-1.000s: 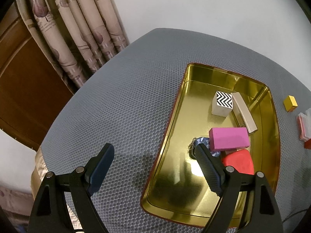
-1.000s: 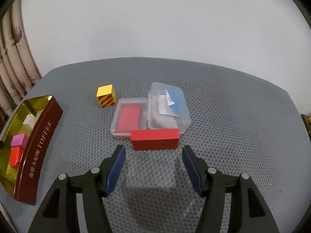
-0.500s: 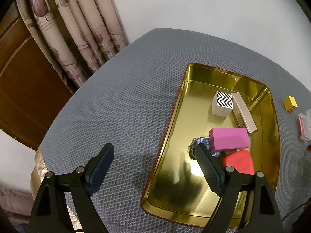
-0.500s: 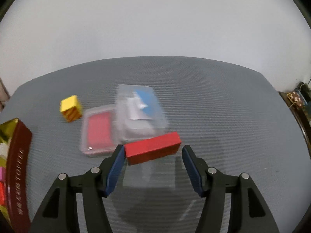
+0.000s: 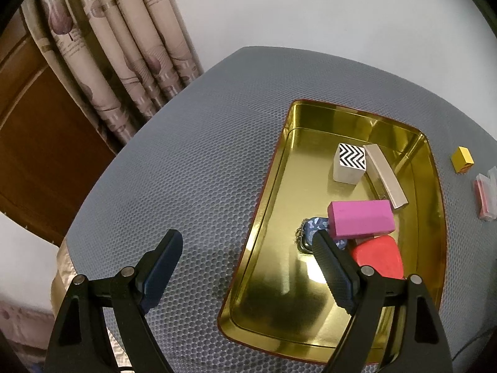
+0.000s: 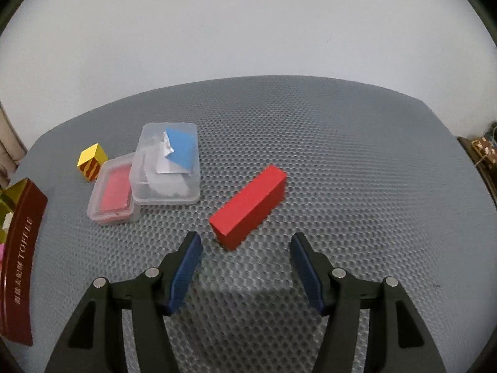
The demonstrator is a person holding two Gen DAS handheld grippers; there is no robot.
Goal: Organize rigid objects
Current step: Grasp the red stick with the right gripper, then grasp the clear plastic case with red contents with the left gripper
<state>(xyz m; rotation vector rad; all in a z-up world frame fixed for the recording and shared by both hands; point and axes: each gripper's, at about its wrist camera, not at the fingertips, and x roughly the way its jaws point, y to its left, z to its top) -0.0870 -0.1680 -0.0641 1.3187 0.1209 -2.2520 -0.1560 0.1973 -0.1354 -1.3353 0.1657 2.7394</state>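
Observation:
A long red block (image 6: 250, 206) lies slantwise on the grey mesh table, just ahead of my right gripper (image 6: 245, 244), which stands open with nothing between its pads. Left of it are two clear plastic boxes, one with blue and white contents (image 6: 167, 161), one with a red insert (image 6: 113, 194), and a yellow striped cube (image 6: 91, 161). My left gripper (image 5: 245, 250) is open over the near left edge of a gold tin (image 5: 273, 168) holding a zigzag cube (image 5: 349, 161), a pink block (image 5: 360, 219), a red piece (image 5: 379, 259), a beige bar (image 5: 385, 174) and a blue patterned item (image 5: 313, 227).
The tin's dark red outer wall (image 6: 20, 255) shows at the left of the right wrist view. Curtains (image 5: 118, 46) and a wooden door (image 5: 37, 143) stand beyond the table's left edge. A white wall lies behind. Bare mesh stretches right of the red block.
The right gripper shifted right and rolled; the red block now lies slanted, away from the clear boxes, which sit further left in view. The left gripper kept still.

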